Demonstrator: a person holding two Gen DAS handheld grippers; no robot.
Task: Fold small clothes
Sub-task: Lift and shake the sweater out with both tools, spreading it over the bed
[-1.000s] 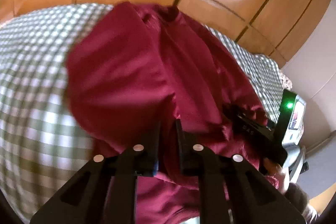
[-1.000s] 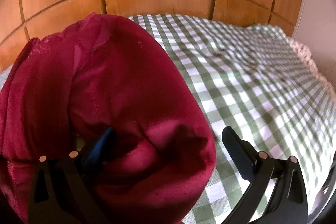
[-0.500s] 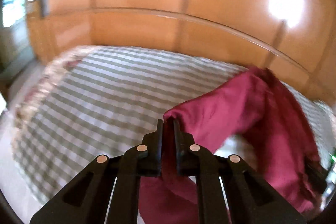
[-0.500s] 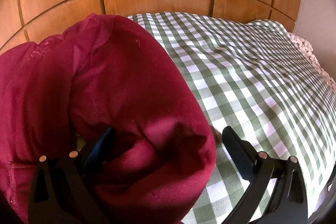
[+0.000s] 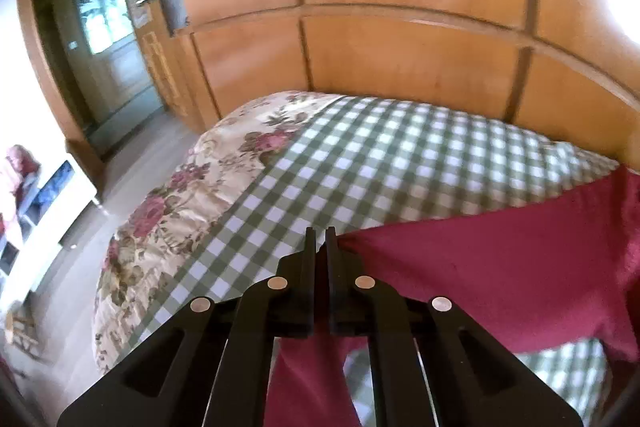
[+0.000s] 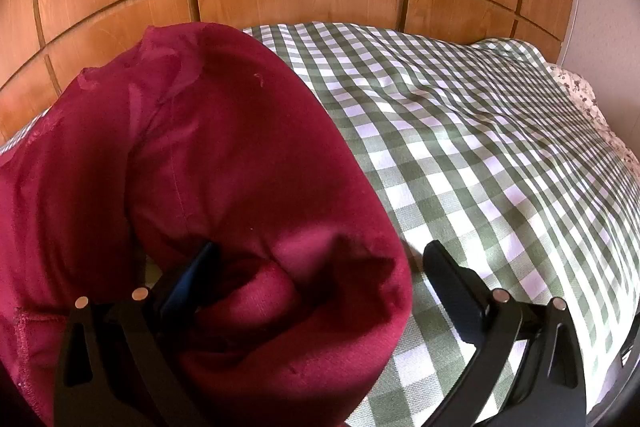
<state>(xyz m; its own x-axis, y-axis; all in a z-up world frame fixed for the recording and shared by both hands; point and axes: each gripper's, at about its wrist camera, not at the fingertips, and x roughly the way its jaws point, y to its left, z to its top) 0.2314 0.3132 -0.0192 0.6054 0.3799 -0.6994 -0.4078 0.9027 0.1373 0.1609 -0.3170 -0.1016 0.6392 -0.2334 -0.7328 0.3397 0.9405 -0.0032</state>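
Pinching a corner of the maroon garment (image 5: 500, 267) between its two pads, my left gripper (image 5: 319, 241) has its jaws pressed together on the cloth; they have just been closing the last bit onto it. From that pinch the fabric stretches away to the right in a taut band over the green checked bedspread (image 5: 360, 155), with another strip hanging down below the fingers. I point this gripper slantwise down toward the floral edge of the bed (image 5: 192, 195). A second ago the whole bunched garment filled this view; now the view has swung left and a door (image 5: 100, 39) shows.

In the right wrist view, my right gripper (image 6: 316, 263) stands spread wide, angled down. The garment's (image 6: 220, 167) bulging fold lies between the fingers, draped over the left finger (image 6: 192, 275), while the right finger (image 6: 452, 283) stands clear above the bedspread (image 6: 480, 147). Nothing here has shifted.
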